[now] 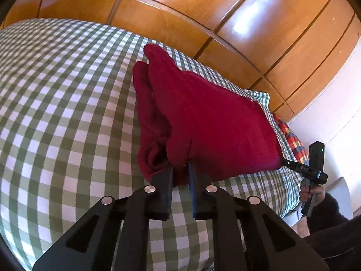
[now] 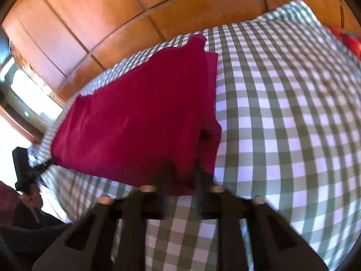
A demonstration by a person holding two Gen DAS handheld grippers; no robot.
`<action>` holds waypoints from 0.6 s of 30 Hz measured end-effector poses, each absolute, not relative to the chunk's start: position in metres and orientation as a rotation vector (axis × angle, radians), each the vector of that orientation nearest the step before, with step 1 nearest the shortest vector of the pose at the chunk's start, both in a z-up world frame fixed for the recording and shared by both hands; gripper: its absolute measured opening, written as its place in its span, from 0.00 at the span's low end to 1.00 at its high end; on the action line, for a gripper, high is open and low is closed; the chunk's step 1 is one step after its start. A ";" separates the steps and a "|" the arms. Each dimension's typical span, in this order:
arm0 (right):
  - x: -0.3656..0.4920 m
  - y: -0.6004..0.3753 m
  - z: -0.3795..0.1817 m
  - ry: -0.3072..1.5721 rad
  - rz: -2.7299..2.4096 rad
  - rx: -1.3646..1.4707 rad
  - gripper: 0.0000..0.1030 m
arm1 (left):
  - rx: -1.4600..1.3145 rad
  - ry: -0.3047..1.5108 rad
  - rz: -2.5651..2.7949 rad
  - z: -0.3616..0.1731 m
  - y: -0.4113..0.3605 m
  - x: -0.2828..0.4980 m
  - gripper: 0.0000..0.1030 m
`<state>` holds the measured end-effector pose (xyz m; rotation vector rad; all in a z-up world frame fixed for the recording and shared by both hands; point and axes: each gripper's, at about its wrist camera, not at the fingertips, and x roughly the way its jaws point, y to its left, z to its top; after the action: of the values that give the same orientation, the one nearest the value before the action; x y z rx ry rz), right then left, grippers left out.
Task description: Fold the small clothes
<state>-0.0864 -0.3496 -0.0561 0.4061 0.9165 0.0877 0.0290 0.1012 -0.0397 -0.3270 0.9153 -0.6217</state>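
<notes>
Closest to me, the left claw (image 1: 180, 167) has its two dark fingers nearly closed on a bunched corner of a dark red garment (image 1: 203, 117); a sliver of gap shows lower down between the fingers, but the tips bite into the cloth. The right claw (image 2: 180, 178) grips the opposite near corner, its fingers drawn in with red fabric pinched between them, though that view is smeared by motion. From the left camera the right claw shows as a dark tip at the garment's far right corner, with the person's hand (image 1: 310, 192) on its handle below.

Between the two claws the near edge of the garment is pulled taut and lifted above the bed's green-and-white checked cover (image 1: 67, 113). The cloth slopes away from both claws, and its far end seems to trail down to the bed. It looks like small trousers or leggings, with two narrow ends side by side at the far tip. So the held edge runs claw to claw, while the long axis runs straight away from both, neither being nearer. A fold would likely carry this near edge forward over the far end.

Beyond the bed stand glossy wooden wardrobe doors (image 1: 203, 11).
</notes>
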 end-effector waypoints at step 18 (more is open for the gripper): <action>-0.108 -0.353 -0.042 0.966 0.013 0.276 0.29 | -0.455 0.927 -0.554 -0.036 0.149 -0.004 0.07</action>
<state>-0.1076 -0.3533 -0.0420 0.2762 0.9663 0.0127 -0.0043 0.1490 -0.0364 -0.4547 0.9267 -0.5544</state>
